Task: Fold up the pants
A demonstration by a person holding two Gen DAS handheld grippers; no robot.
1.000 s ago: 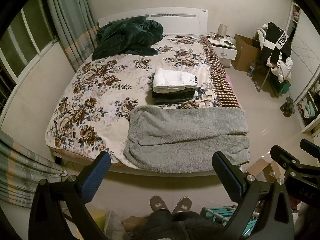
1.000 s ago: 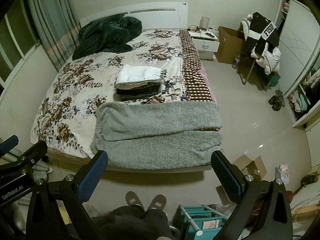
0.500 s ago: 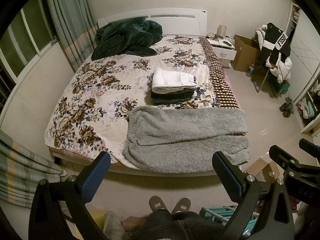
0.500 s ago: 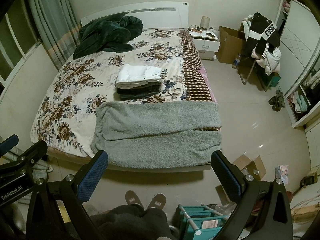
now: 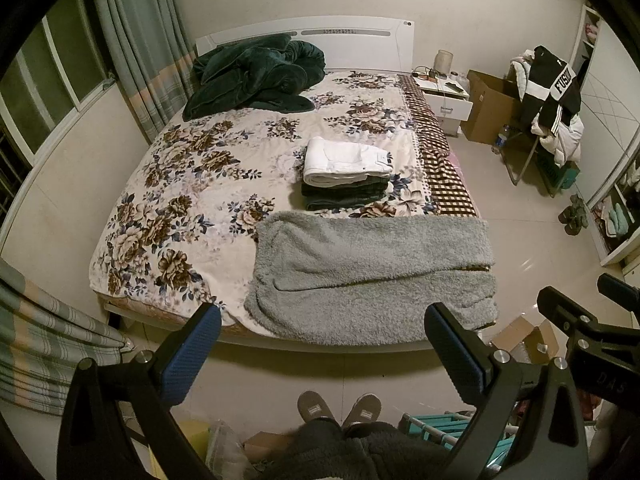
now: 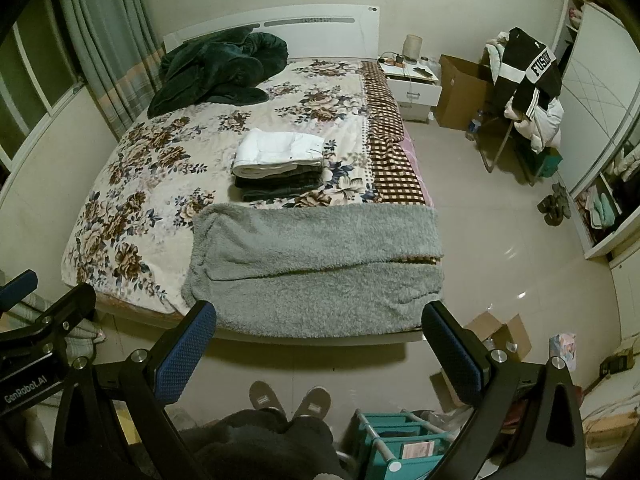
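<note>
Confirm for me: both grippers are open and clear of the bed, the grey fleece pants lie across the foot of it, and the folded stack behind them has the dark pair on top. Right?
Not quite. The folded stack has the white pair on top, with the dark pairs beneath it; the left wrist view shows this. The rest holds: left gripper and right gripper are open, clear of the bed, and the grey fleece pants lie across its foot.
</note>
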